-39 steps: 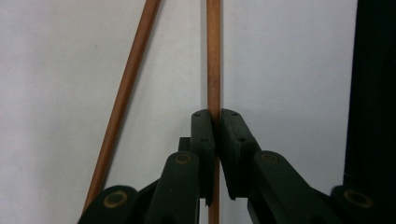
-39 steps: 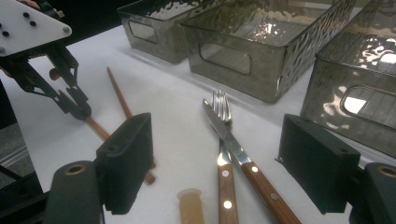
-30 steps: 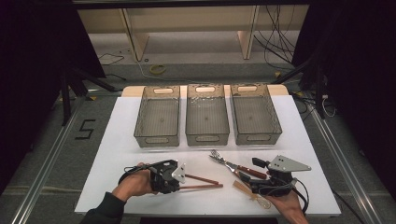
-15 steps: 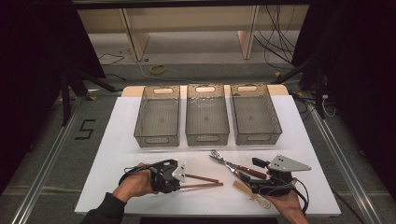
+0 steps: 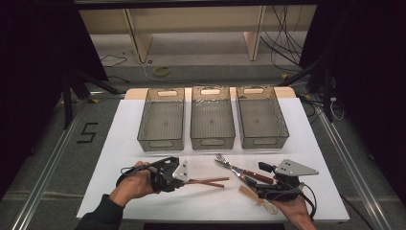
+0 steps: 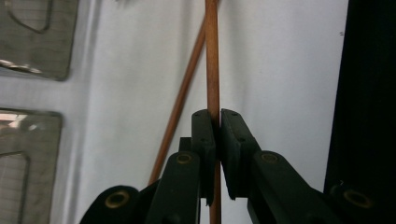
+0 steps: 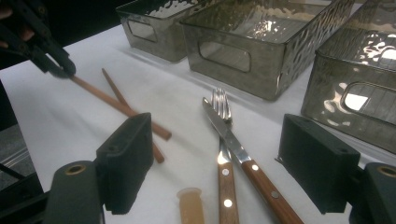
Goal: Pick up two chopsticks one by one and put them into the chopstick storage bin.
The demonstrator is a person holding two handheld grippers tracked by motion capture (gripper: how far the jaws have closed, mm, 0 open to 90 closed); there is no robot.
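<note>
The left gripper (image 6: 217,140) has its two black jaws pinched tight on a thin reddish-brown wooden chopstick (image 6: 213,60), which runs straight out between them over the white tabletop (image 6: 280,70). A second matching chopstick (image 6: 180,100) lies just beside it, angled and crossing behind the held one farther out. In the high view the left gripper (image 5: 184,175) sits at the table's near left with both sticks pointing toward the middle.

The right gripper (image 7: 217,163) is spread wide and holds nothing. Between its jaws lie a steel knife with a riveted wooden handle (image 7: 243,156) laid across a steel fork with the same kind of handle (image 7: 224,140), and a pale translucent plastic spoon handle (image 7: 190,205) nearest the camera (its bowl is hidden there). Three clear, ribbed plastic bins (image 5: 212,116) stand side by side beyond, well apart from the cutlery.

Against the earlier high views, neither gripper nor any utensil has shifted
</note>
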